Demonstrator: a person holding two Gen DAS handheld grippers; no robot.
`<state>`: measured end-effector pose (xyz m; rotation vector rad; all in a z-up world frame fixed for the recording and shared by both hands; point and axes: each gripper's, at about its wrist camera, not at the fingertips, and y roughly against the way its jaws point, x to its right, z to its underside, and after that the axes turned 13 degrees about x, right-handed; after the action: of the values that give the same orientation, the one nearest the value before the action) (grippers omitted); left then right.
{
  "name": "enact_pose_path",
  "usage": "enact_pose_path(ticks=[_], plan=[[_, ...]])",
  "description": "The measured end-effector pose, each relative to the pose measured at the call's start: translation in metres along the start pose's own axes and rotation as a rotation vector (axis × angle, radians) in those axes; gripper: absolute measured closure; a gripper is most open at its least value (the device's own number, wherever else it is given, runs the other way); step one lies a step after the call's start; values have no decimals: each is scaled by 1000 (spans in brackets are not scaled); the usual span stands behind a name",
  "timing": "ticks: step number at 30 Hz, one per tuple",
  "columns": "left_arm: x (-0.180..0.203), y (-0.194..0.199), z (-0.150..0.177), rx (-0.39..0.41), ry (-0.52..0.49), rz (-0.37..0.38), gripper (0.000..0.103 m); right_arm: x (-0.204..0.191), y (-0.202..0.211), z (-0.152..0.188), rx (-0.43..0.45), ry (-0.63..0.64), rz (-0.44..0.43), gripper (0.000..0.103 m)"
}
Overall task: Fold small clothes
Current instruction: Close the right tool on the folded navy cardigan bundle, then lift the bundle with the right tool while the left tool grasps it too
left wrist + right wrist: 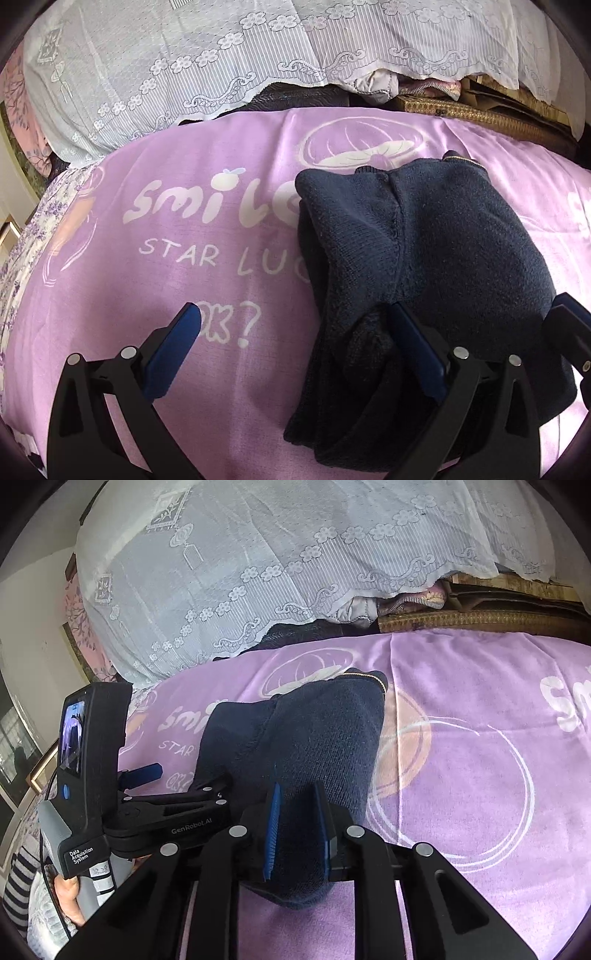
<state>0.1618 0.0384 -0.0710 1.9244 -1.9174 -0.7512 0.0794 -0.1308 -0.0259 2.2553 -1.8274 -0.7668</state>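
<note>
A dark navy knit garment [424,236] lies folded in a narrow heap on a purple printed blanket [184,369]. My left gripper [295,321] is open: its left finger [177,339] is over bare blanket, its right finger [413,343] rests on the garment's near edge. In the right wrist view the same garment [314,734] runs away from me, and my right gripper [299,797] is shut on its near end, cloth bunched between the blue pads. The left gripper [177,779] shows there at the left, open beside the garment.
A white lace cover [221,62] drapes over piled things behind the blanket. A woven brown mat [480,114] lies at the back right. The blanket [480,775] extends wide to the right of the garment. A striped sleeve [18,886] shows low left.
</note>
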Motion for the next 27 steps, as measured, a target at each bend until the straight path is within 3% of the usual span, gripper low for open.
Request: enact_pose_path(ticks=[12,14,16,20,24,27], plan=[[-3,4,-3,4,35,22,4,2,3,-7,3,-29,-10,82],[-9,7,-6,5,75,66,4,4,7,-11,19,-35,-12,67],[-19,3,-7,-28,139,137,4,11,12,-16,54,-64,-9,34],[-39,-28,6,-191,315,333,4,36,3,-20,35,-206,-39,22],[-37,-32,8,-191,334,384,4,53,-40,-6,-112,-422,-154,18],[-31,-30,8,-183,313,388,4,59,-60,3,-148,-475,-143,15]])
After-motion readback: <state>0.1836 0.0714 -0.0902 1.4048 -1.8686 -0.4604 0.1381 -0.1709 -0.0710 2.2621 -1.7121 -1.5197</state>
